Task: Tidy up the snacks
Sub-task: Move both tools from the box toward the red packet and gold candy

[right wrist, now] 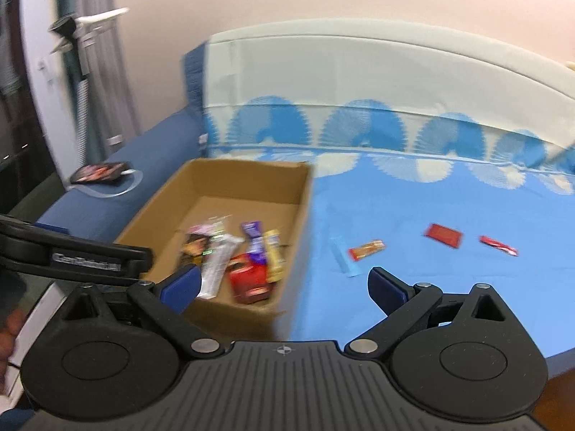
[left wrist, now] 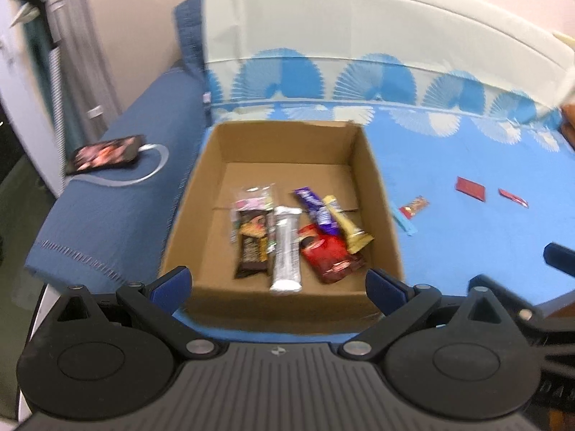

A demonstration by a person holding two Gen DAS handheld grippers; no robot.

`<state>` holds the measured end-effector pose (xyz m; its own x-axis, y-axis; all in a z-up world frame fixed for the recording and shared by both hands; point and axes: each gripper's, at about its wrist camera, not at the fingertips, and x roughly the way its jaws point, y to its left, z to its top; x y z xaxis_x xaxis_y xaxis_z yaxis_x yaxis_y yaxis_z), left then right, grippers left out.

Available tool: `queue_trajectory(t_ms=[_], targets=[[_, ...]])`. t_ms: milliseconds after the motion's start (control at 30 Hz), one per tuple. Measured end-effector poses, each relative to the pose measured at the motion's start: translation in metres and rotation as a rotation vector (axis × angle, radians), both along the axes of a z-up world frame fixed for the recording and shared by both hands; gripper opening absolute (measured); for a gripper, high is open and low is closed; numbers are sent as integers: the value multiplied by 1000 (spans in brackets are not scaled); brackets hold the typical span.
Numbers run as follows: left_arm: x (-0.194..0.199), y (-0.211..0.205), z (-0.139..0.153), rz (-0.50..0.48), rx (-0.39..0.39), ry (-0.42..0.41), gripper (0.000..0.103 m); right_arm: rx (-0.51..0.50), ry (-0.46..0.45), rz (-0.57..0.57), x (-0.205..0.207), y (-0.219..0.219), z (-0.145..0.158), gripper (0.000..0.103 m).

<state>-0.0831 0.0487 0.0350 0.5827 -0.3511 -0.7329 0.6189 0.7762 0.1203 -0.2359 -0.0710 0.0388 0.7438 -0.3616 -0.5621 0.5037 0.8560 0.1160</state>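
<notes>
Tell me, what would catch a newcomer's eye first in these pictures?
Probably the open cardboard box on the blue bedspread, with a jumble of bright snack packets lying inside it. Next, four more small snacks scattered loose on the cloth to the box's right. Closest to each camera, the left gripper and right gripper both gape open and empty.

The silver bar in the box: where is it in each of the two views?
Left wrist: silver bar lies in the middle of the box, near its front wall.
Right wrist: silver bar lies left of centre, just above the left blue pad.
Shared landmark: red packet beside it.
</notes>
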Motion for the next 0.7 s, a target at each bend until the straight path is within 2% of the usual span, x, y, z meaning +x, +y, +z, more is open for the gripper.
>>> queue_trajectory(t_ms=[200, 367, 467, 600, 700], targets=[[4, -79, -6, -158, 68, 26, 103, -19, 32, -158, -21, -72, -21, 100], [13, -166, -29, -307, 154, 61, 103, -35, 73, -283, -31, -148, -44, 101], [19, -225, -55, -445, 228, 90, 103, -34, 124, -290, -24, -196, -65, 102], [31, -298, -106, -609, 331, 74, 103, -21, 162, -260, -8, -250, -100, 102], [48, -339, -146, -643, 395, 78, 103, 13, 195, -227, 14, -286, -131, 102]])
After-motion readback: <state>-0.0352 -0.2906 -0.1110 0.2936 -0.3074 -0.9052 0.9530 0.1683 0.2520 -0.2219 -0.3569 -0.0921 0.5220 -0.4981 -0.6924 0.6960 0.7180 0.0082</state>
